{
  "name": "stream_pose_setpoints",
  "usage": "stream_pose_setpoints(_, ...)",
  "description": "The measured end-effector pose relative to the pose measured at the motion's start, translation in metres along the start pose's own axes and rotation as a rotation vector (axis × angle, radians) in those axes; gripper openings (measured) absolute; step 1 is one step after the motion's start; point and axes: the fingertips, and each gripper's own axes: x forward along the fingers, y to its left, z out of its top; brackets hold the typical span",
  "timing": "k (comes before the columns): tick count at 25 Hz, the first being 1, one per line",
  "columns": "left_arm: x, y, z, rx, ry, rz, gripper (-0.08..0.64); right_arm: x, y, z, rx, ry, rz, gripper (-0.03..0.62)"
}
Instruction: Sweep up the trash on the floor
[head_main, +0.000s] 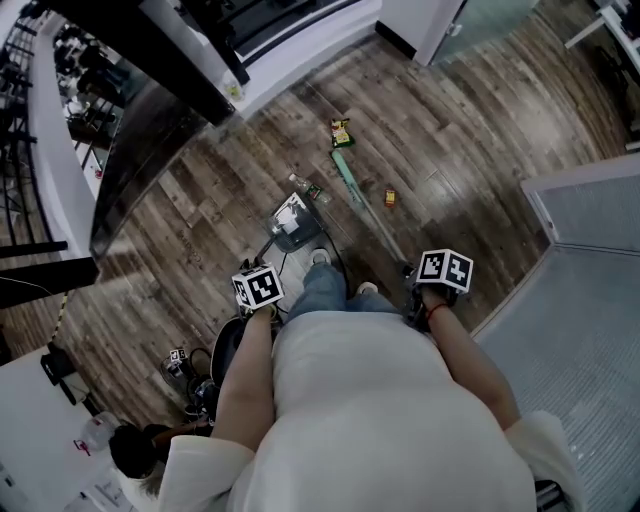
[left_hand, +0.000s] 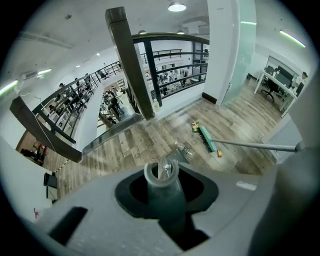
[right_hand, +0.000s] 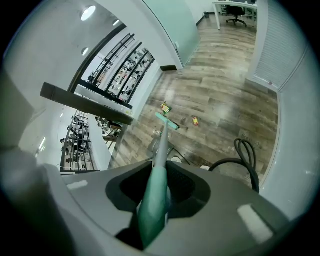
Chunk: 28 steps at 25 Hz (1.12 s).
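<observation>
Left gripper (left_hand: 165, 207) clamped on the dustpan handle (left_hand: 163, 186), dustpan (head_main: 293, 222) on the wood floor (head_main: 460, 150) at centre frame, right gripper (right_hand: 154, 202) clamped on the broom handle (right_hand: 160, 147), green broom head (head_main: 346, 172) above centre, wrapper (head_main: 341, 131) just beyond it, bottle (head_main: 305, 187) beside the dustpan, small scrap (head_main: 390, 198) right of the broom.

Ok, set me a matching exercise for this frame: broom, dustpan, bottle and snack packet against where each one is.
Things: 1 broom; 2 dustpan; 3 plastic bottle; 4 snack packet.
Places: A floor, beside the dustpan; B handle clamped in right tool; C floor, at the broom head's far end; D handle clamped in left tool.
Pairs: 1-B, 2-D, 3-A, 4-C.
</observation>
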Motion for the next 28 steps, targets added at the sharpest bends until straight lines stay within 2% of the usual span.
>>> stream_pose_setpoints(8, 0.02, 0.025, 0.037, 0.01, 0.012, -0.017, 0.091, 0.027, 0.038, 0.023, -0.007, 0.005, -0.008, 0.097)
stream_pose_setpoints(14, 0.037, 0.045, 0.059, 0.03, 0.013, -0.001, 0.091, 0.044, 0.06, 0.034, -0.011, 0.007, -0.007, 0.097)
stream_pose_setpoints(28, 0.069, 0.066, 0.082, 0.071, 0.049, -0.036, 0.092, 0.083, 0.088, 0.05, -0.038, 0.004, -0.075, 0.097)
